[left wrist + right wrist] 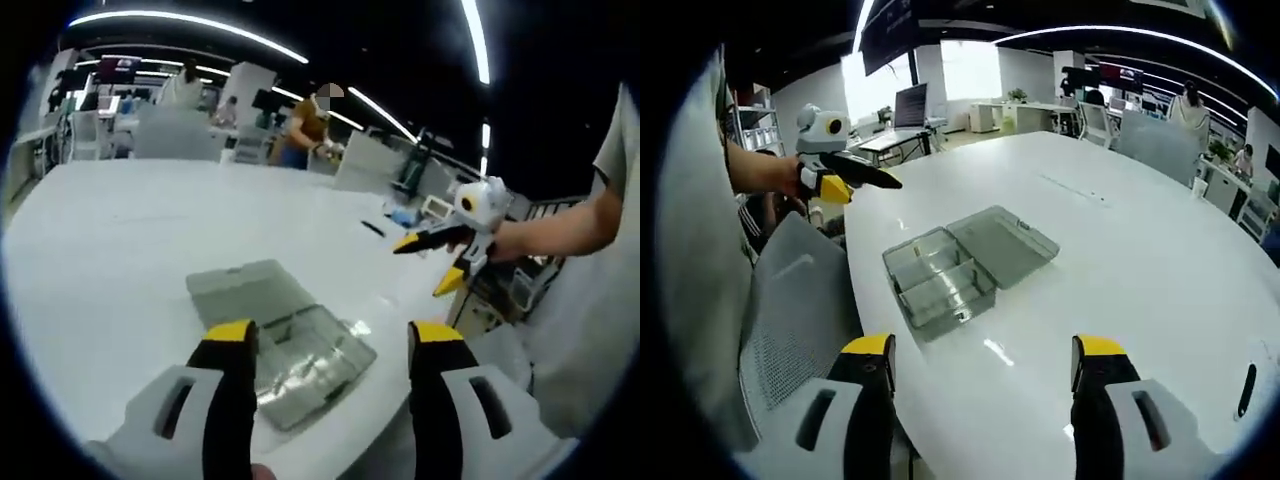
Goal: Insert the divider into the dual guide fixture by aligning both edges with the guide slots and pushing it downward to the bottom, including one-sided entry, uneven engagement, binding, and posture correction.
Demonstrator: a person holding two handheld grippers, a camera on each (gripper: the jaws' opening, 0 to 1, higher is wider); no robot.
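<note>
A clear plastic compartment box (940, 275) lies open on the white table (1120, 230), its flat lid (1002, 238) folded out beside it. Thin dividers stand inside the tray. In the left gripper view the same box (305, 355) sits just beyond my left gripper (332, 345), with its lid (245, 288) on the far side. My left gripper is open and holds nothing. My right gripper (982, 365) is open too, hovering short of the box. The right gripper (430, 262) also appears at the right of the left gripper view, held by a hand, jaws apart. The left gripper (865, 182) appears at the upper left of the right gripper view.
A black pen (1244, 390) lies near the table's edge, seen again as a dark pen (373, 228) farther off. A grey mesh chair (790, 300) stands by the table edge. People (305, 125) and desks fill the office behind.
</note>
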